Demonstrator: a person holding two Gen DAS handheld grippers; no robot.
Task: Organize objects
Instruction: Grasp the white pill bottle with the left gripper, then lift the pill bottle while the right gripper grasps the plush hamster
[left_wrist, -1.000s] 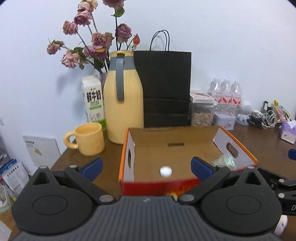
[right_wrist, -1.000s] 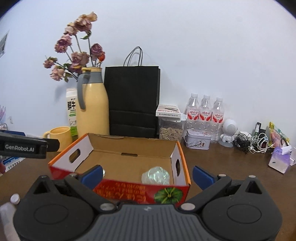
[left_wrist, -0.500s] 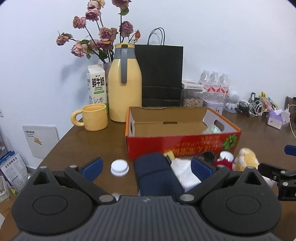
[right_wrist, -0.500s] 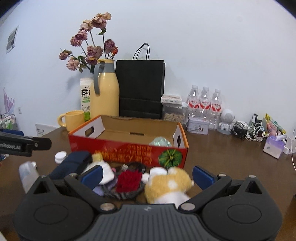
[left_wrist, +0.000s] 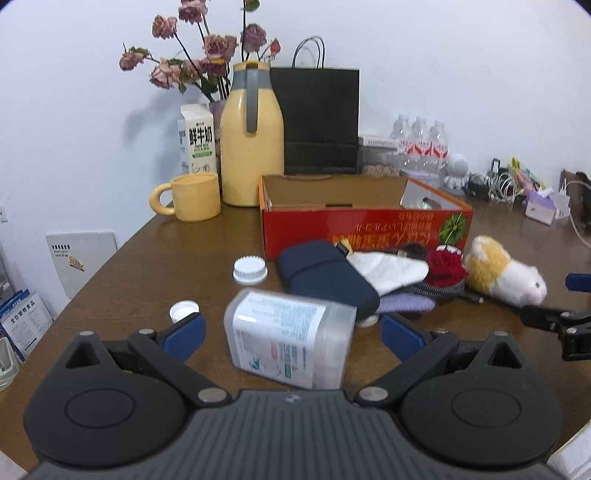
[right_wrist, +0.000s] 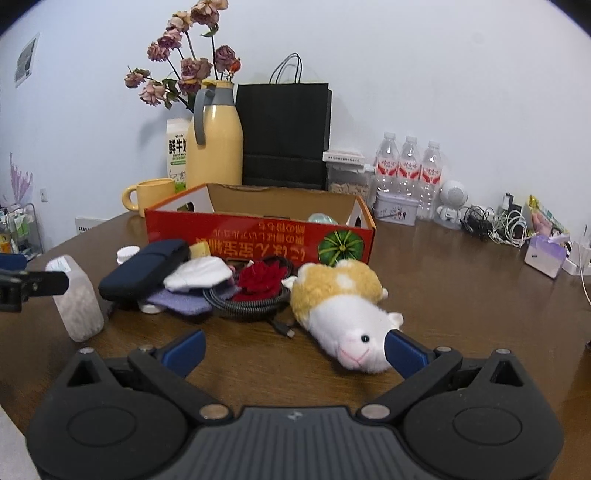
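The left gripper (left_wrist: 291, 330) stands wide open low in the left view, its blue fingers on either side of a clear bottle (left_wrist: 290, 343) that lies on its side at the frame's centre; its long axis runs roughly left to right, tilted slightly down to the right; which end is the neck I cannot tell. The right gripper (right_wrist: 294, 345) is likewise open, holding nothing; the plush (right_wrist: 341, 304) lies between its fingers, long axis running from upper left to lower right, white snout pointing toward the camera and touching the right finger (right_wrist: 402, 352). Above centre sits the red box (right_wrist: 258, 236), open-topped, its long side across the frame; just in front of it lie a navy pouch (right_wrist: 146, 269), a white cloth (right_wrist: 197, 277), a red flower (right_wrist: 264, 278) and a coiled cable (right_wrist: 243, 304), heaped together; two white caps (left_wrist: 250, 269) lie left of the heap. The table (right_wrist: 461, 295) is dark brown wood; behind the box stand a yellow jug (right_wrist: 214, 147), a mug (right_wrist: 149, 195), a black bag (right_wrist: 284, 133) and water bottles (right_wrist: 408, 170) against a white wall (right_wrist: 443, 74).
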